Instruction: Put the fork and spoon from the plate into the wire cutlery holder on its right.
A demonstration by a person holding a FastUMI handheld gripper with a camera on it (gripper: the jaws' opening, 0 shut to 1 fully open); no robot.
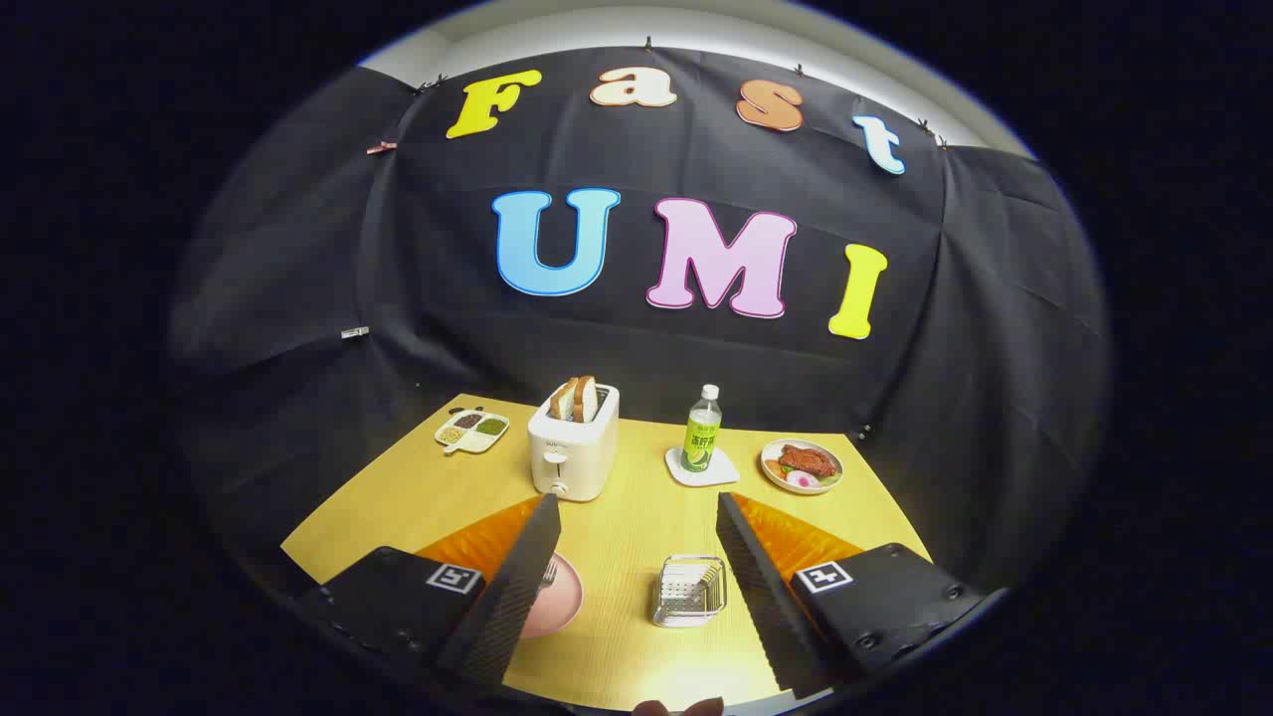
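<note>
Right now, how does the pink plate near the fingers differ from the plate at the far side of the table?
The pink plate lies close, partly hidden behind one finger of the open gripper, with cutlery on it; the far plate lies beyond the fingers, in full view. The pink plate is plain pink; the far plate is pale and carries food. Both are round and rest flat on the wooden table.

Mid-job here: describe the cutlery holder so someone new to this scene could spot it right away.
Start at the light wooden table and the open gripper above its near edge. Between the fingers sits a small silver wire cutlery holder, right of the pink round plate. Unlike the white toaster behind it, it is see-through mesh.
</note>
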